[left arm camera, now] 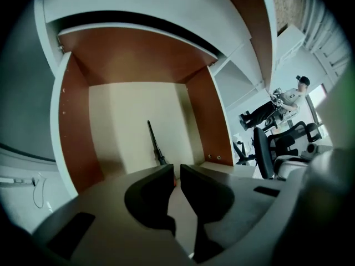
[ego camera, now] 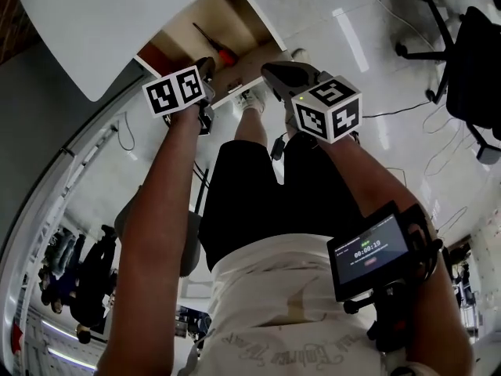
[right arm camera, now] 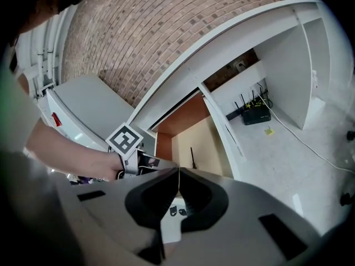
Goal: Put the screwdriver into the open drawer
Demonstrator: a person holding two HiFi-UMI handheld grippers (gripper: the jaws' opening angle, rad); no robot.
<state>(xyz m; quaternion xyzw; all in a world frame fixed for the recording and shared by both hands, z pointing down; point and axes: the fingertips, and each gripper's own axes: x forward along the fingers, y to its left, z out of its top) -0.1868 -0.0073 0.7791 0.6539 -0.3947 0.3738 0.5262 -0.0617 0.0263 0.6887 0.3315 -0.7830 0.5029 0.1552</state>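
Observation:
The screwdriver (ego camera: 210, 37), a black shaft with an orange handle, lies flat on the pale floor of the open drawer (ego camera: 244, 75). From the left gripper view the screwdriver (left arm camera: 155, 143) rests just beyond the jaw tips, its handle mostly hidden behind them. My left gripper (ego camera: 206, 69) hangs over the drawer's front part, pointing steeply down; its jaws stand almost together with only a thin slit and nothing between them (left arm camera: 177, 169). My right gripper (ego camera: 283, 74) hovers beside the drawer's right front corner, shut and empty (right arm camera: 178, 170). The drawer and screwdriver (right arm camera: 192, 157) show small in the right gripper view.
A white desk top (ego camera: 94, 22) overhangs the drawer. An office chair (ego camera: 470, 69) and floor cables stand to the right. A router (right arm camera: 255, 114) sits under the desk by the wall. A person (left arm camera: 294, 96) is seated in the far background. A small screen (ego camera: 369, 255) rides my right forearm.

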